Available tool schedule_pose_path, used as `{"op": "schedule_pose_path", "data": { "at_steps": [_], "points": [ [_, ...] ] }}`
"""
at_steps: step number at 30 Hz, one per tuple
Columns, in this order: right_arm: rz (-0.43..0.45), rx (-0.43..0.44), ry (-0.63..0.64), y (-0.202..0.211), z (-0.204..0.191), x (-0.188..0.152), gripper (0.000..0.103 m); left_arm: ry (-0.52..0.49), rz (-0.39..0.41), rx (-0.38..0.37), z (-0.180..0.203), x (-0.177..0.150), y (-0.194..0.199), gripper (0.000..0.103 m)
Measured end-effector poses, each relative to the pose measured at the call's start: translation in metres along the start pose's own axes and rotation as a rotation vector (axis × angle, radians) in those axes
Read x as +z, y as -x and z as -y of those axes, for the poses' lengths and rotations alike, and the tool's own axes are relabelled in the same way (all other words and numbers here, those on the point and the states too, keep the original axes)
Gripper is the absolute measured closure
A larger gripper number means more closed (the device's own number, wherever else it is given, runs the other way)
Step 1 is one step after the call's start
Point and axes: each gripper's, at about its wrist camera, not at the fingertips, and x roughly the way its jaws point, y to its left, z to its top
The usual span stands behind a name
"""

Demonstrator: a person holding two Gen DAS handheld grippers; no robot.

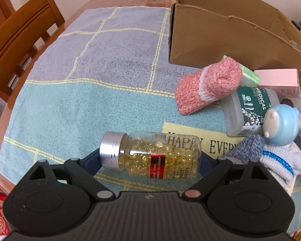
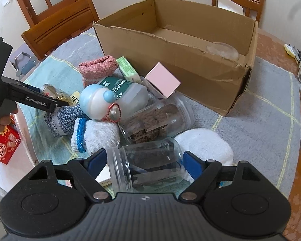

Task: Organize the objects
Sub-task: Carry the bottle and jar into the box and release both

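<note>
A clear bottle of yellow capsules (image 1: 160,156) with a silver cap lies on its side on the towel. My left gripper (image 1: 148,162) is shut on it end to end, one blue pad against the cap and the other against the base. In the right wrist view a clear plastic jar (image 2: 146,164) with dark contents lies on its side, and my right gripper (image 2: 144,165) is shut on it, blue pads against the lid end and the bottom. The left gripper's fingers (image 2: 40,100), held by a hand, show at the left of that view.
An open cardboard box (image 2: 190,68) stands behind the pile. The pile holds a pink rolled sock (image 2: 98,66), a green-labelled tub (image 2: 126,90), a blue-and-white toy (image 2: 98,102), a pink carton (image 2: 163,80), a second jar (image 2: 156,118), grey and white socks (image 2: 94,134) and a white cloth (image 2: 206,142). Wooden chairs (image 1: 20,40) ring the table.
</note>
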Motion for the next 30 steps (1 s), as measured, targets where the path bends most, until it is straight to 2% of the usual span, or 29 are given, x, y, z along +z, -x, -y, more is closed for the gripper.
{"op": "schedule_pose_path", "data": {
  "at_steps": [6,9,14,22,30],
  "points": [
    [0.009,-0.016,0.017,0.014,0.001,0.012,0.017,-0.087,0.005,-0.013,-0.005,0.010,0.023,0.010],
    [0.018,-0.031,0.036,0.025,0.000,0.022,0.017,-0.132,0.008,-0.043,-0.007,0.021,0.038,0.010],
    [0.046,-0.042,0.061,0.043,-0.002,0.041,0.017,-0.221,0.047,-0.077,-0.002,0.044,0.064,0.010],
    [0.130,-0.076,0.095,0.064,-0.007,0.085,0.017,-0.326,0.139,-0.161,0.014,0.101,0.093,0.010],
    [0.203,-0.116,0.067,0.054,-0.004,0.139,0.017,-0.383,0.226,-0.170,0.035,0.161,0.087,0.010]
  ]
}}
